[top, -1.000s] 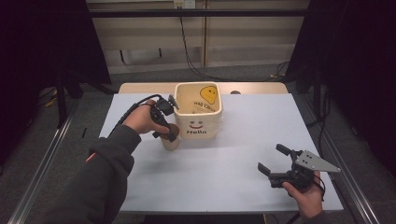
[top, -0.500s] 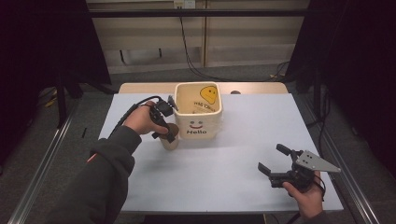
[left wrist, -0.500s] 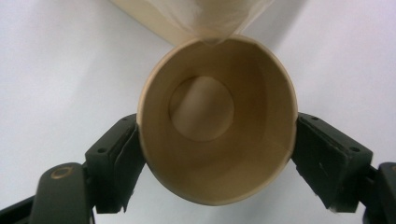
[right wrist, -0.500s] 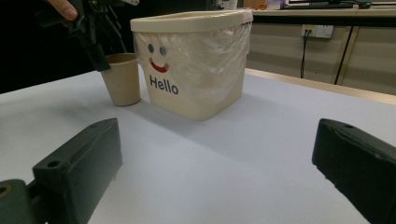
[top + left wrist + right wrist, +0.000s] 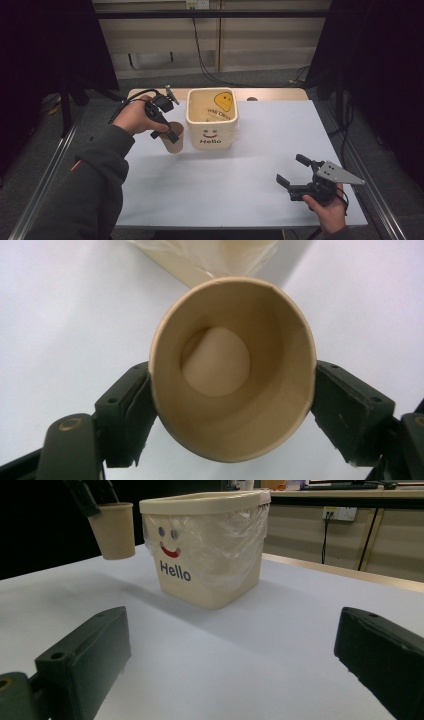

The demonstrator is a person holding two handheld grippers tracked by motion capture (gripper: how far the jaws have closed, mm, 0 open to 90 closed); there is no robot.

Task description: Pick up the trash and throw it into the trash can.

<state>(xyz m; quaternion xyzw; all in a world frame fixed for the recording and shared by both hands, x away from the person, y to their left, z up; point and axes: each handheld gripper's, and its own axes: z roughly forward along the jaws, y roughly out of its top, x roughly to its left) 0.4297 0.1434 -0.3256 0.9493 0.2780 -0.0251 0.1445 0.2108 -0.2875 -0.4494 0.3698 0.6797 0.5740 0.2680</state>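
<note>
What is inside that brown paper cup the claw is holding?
Nothing visible: the left claw grips the paper cup, and looking straight down into it shows bare walls and a bare round bottom. A shadow covers one edge of the bottom.

1 paper cup [image 5: 171, 137], 1 cream bin [image 5: 212, 120] w/ plastic liner, 2 grippers: left [image 5: 170, 131], right [image 5: 292, 173], on 1 table [image 5: 220, 185].

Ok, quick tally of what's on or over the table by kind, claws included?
Paper cups: 1, the cup gripped in the left claw, lifted off the table beside the bin.
Bins: 1, the cream "Hello" bin with a plastic liner.
Claws: 2, left shut on the cup, right claw open and empty.
Total: 4
</note>
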